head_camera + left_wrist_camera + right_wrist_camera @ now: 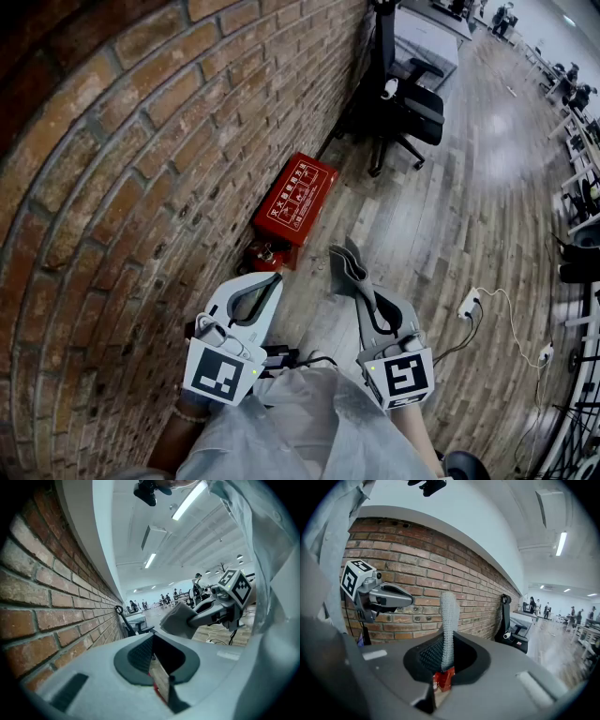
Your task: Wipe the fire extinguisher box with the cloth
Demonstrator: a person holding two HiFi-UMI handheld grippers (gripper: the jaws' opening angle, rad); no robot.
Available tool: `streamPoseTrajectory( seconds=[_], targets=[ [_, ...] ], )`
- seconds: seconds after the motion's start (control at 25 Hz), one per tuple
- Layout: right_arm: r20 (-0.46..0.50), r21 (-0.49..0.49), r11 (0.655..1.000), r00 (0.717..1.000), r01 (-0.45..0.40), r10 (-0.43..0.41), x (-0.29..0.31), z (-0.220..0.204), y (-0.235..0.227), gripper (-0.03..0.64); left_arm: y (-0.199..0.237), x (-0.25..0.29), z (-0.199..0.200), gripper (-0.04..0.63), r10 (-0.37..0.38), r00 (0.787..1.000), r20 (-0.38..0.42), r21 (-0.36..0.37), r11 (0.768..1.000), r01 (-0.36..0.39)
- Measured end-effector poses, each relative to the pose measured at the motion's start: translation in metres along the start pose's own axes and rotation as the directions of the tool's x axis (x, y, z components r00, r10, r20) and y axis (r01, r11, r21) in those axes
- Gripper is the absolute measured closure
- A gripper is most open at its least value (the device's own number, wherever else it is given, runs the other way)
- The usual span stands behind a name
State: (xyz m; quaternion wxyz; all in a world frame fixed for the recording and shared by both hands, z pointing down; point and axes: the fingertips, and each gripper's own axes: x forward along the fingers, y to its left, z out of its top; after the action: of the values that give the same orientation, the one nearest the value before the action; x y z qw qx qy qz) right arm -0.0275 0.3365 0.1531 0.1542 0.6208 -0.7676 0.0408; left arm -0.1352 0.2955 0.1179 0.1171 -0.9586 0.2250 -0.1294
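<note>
The red fire extinguisher box lies on the wooden floor against the brick wall, ahead of both grippers. My right gripper is shut on a grey cloth, which sticks up past its jaws; in the right gripper view the cloth stands upright between them, with a bit of the red box seen below. My left gripper is beside it on the left, nearer the wall, its jaws closed with nothing in them. The left gripper view shows the right gripper's cloth at mid-right.
The brick wall fills the left side. A black office chair stands beyond the box. A small red object sits at the box's near end. A white power strip with cable lies on the floor at right. Desks and people are far off.
</note>
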Motion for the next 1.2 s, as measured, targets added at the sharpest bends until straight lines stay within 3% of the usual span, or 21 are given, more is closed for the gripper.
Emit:
streamPoseTrajectory(
  seconds=[0.64, 1.2],
  targets=[
    [-0.013, 0.037, 0.999, 0.999, 0.036, -0.035, 0.004, -0.005, -0.002, 0.598, 0.003, 0.005, -0.005, 0.597, -0.037, 0.999, 0.006, 0.002, 0.999, 0.037],
    [-0.019, 0.106, 0.980, 0.985, 0.171, -0.170, 0.002, -0.015, 0.007, 0.597, 0.012, 0.004, -0.008, 0.597, -0.141, 0.990, 0.017, 0.065, 0.988, 0.140]
  ],
)
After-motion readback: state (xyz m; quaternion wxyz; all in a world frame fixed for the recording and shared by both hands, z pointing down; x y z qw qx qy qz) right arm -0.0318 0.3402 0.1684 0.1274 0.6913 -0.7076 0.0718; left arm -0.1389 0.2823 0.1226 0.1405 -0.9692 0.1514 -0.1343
